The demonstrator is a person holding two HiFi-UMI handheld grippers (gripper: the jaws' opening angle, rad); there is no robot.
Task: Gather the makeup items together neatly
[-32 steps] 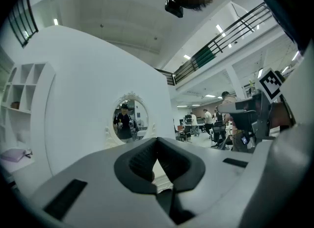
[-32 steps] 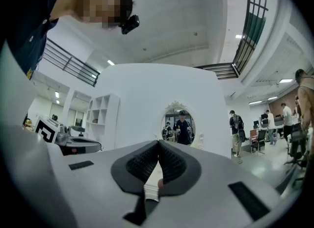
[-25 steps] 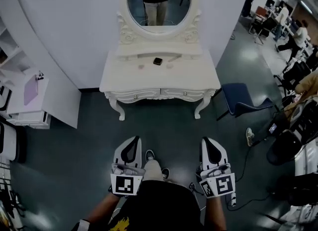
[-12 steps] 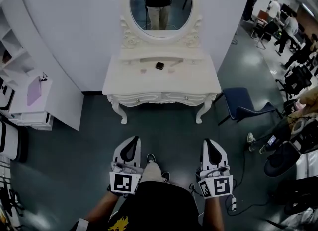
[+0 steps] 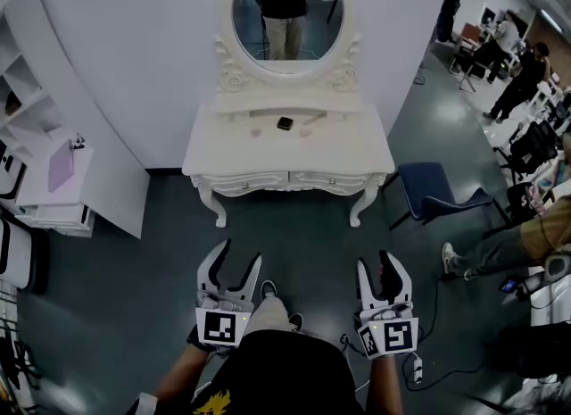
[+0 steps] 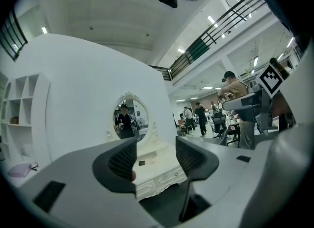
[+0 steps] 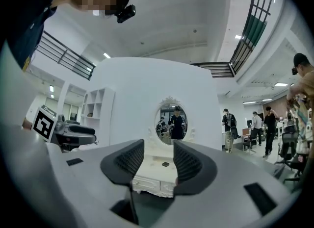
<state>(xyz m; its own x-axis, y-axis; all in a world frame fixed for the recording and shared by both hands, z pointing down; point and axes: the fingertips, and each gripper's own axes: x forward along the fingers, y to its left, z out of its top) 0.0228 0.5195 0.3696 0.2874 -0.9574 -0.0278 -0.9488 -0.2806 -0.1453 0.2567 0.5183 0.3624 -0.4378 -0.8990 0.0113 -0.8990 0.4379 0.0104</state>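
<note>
A white dressing table (image 5: 348,150) with an oval mirror (image 5: 287,12) stands against the wall, well ahead of me. On its top lie a small black compact (image 5: 285,123), two small pinkish items (image 5: 256,132) (image 5: 306,131) and a thin pale stick (image 5: 314,117). My left gripper (image 5: 238,254) and right gripper (image 5: 379,263) hang low over the floor, far short of the table. Their jaws are opening, with nothing between them. In the left gripper view the compact (image 6: 141,163) shows between the fingers of the left gripper (image 6: 156,156). The right gripper (image 7: 159,158) frames the compact (image 7: 165,164) too.
A white shelf unit (image 5: 53,172) stands at the left. A blue chair (image 5: 437,186) sits to the right of the table. People and office chairs fill the far right. A cable (image 5: 435,311) lies on the dark floor by my right side.
Both grippers have gone from shut to open. They stay low in front of my body, and the table looks barely nearer.
</note>
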